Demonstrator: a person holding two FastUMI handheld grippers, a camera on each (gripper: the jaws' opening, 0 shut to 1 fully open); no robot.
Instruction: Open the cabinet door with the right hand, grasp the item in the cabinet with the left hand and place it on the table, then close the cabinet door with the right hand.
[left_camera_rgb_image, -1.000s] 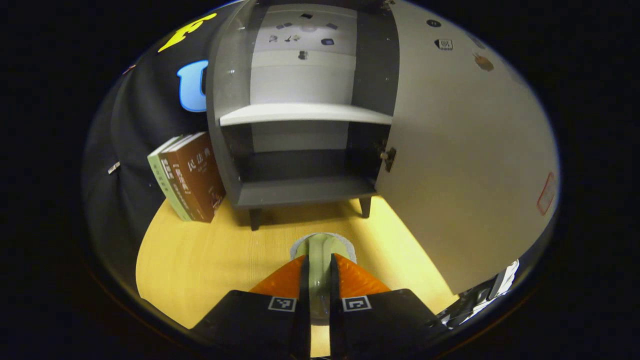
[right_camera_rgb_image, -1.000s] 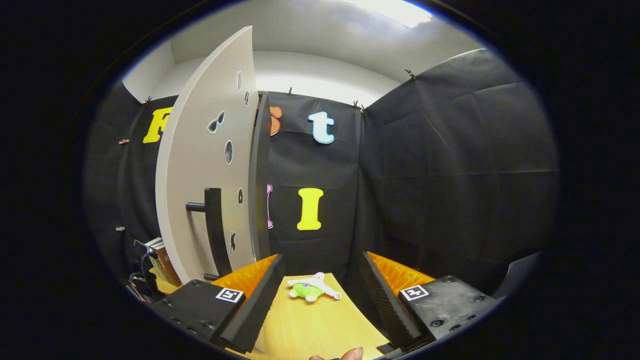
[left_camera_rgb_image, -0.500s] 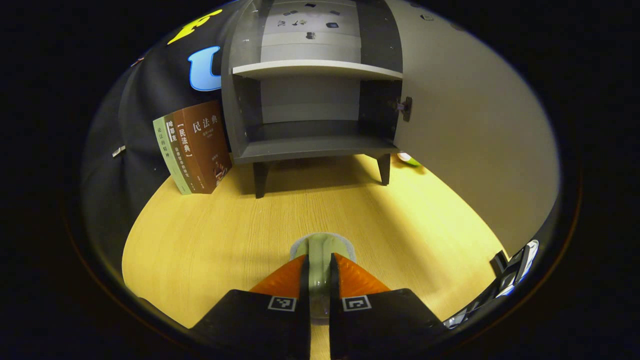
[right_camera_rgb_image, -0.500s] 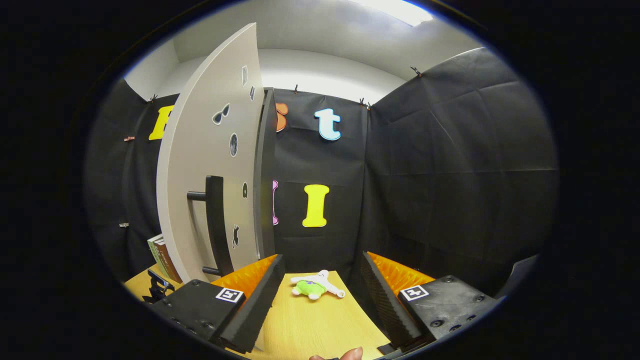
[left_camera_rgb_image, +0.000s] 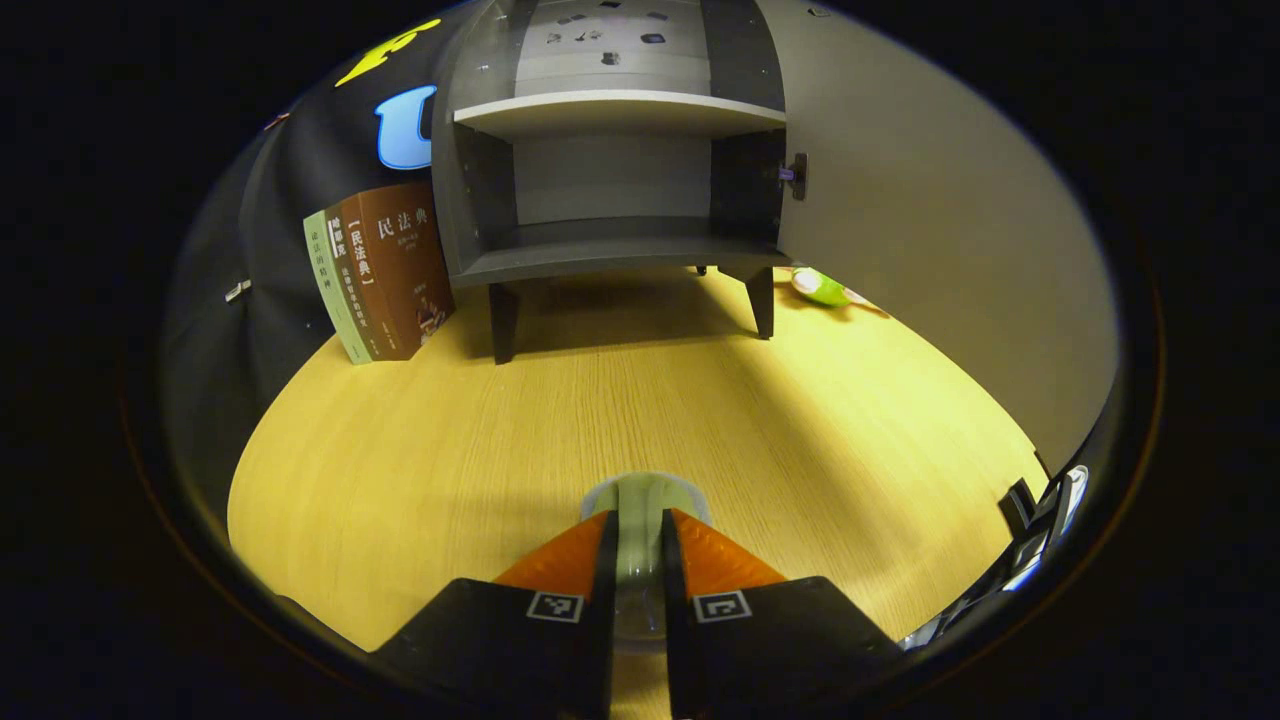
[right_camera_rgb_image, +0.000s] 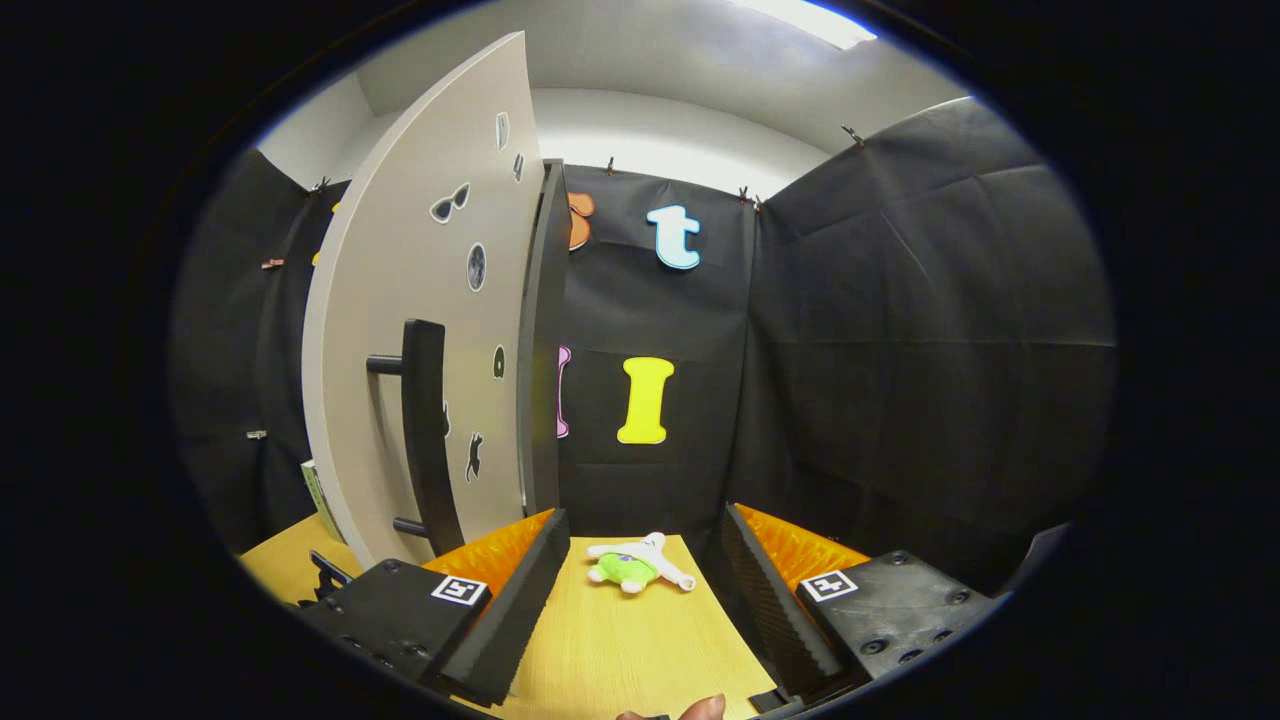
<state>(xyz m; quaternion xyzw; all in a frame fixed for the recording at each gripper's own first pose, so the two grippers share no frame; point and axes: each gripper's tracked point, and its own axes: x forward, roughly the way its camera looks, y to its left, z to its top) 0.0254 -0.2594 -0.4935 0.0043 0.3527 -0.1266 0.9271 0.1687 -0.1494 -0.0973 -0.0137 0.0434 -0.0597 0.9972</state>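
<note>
Pulled back from the cabinet (left_camera_rgb_image: 610, 180) over the last second, with far more of the wooden table (left_camera_rgb_image: 560, 420) now showing in the left gripper view. Left gripper (left_camera_rgb_image: 640, 545) pressed narrowly together on a pale green, clear-walled cup or jar (left_camera_rgb_image: 640, 500), exact kind hard to tell, held low over the table's near part; whether touching the surface cannot be told. Cabinet shelves bare, cabinet door (right_camera_rgb_image: 420, 330) swung wide on its right side. Books (left_camera_rgb_image: 375, 270) leaning just left of the cabinet. Small green and white plush toy (right_camera_rgb_image: 632, 566) lying on the table by the cabinet's right leg.

Right gripper (right_camera_rgb_image: 640, 585) spread wide, holding nothing, near the door, whose dark bar handle (right_camera_rgb_image: 425, 430) stands to the left of its fingers.

Judged step: placing the taken item on the table. Next likely called for: lowering until seated, then parting the left fingers and lifting clear without tipping it. After that, door closing with the right.
</note>
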